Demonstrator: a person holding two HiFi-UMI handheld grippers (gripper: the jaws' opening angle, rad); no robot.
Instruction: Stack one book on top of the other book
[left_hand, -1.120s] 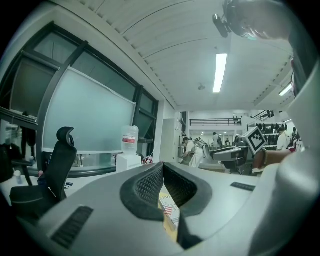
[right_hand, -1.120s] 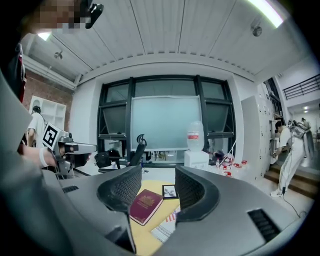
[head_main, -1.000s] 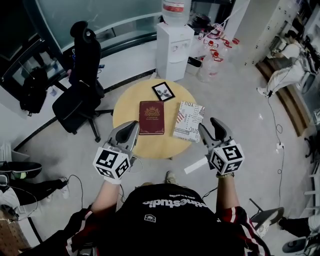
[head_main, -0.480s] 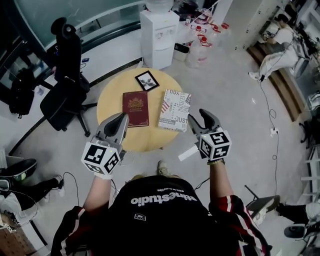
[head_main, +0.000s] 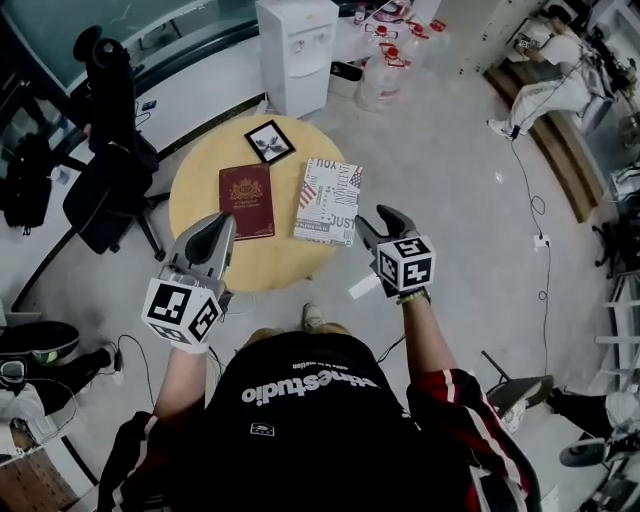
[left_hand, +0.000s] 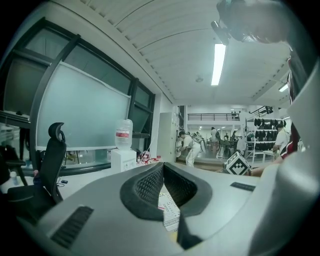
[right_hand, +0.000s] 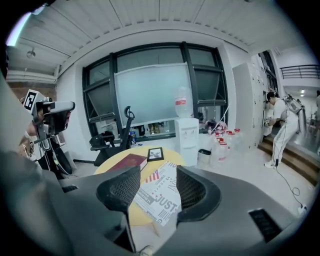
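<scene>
Office floor surrounds a round yellow table (head_main: 197, 200), with a chair (head_main: 105, 150) on its left and a water dispenser (head_main: 295, 45) beyond it. Both forearms reach forward from the person's body. The left gripper (head_main: 224, 222) sits over the table's near left rim, about level, its jaws closed tip to tip on nothing. The right gripper (head_main: 376, 222) hangs just off the near right rim, tilted down toward the white book (head_main: 328, 200); its jaws stand wide and are opening, with nothing between them.

That book lies flat, cover up, its long axis running away from the person and slightly skewed, one near corner past the rim. The red book (head_main: 246, 200) lies flat just left of it, a narrow gap between them, its long axis also pointing away. A framed picture (head_main: 270, 141) lies at the far edge.

A bottle (left_hand: 124, 134) tops the dispenser; I can't tell how full it is.
</scene>
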